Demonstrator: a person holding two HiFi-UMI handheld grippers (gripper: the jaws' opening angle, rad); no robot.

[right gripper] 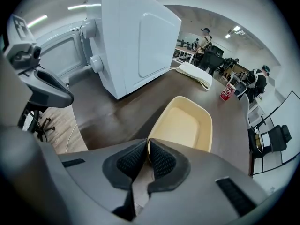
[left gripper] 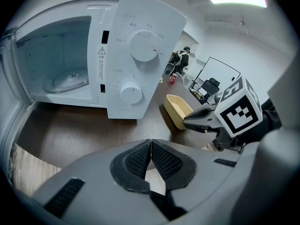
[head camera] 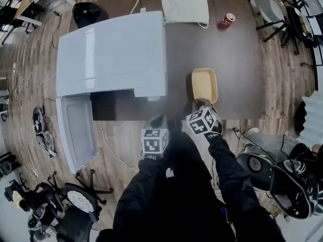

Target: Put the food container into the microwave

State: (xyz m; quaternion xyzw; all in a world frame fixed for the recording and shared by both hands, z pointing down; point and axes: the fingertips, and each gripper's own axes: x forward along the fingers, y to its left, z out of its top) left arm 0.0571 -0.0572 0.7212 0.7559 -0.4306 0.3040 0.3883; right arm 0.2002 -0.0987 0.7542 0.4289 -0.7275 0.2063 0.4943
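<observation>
Container (head camera: 204, 83): tan, empty, on the table (head camera: 237, 59) right of the microwave (head camera: 111, 54), apart from it. Your right gripper (right gripper: 147, 150): jaws pinched on the container's near rim. Your left gripper (left gripper: 151, 149): jaws pressed together, nothing between them, just off the table's near edge. Door (head camera: 75, 130): swung open. Can (head camera: 227, 20): red, at the table's far side
</observation>
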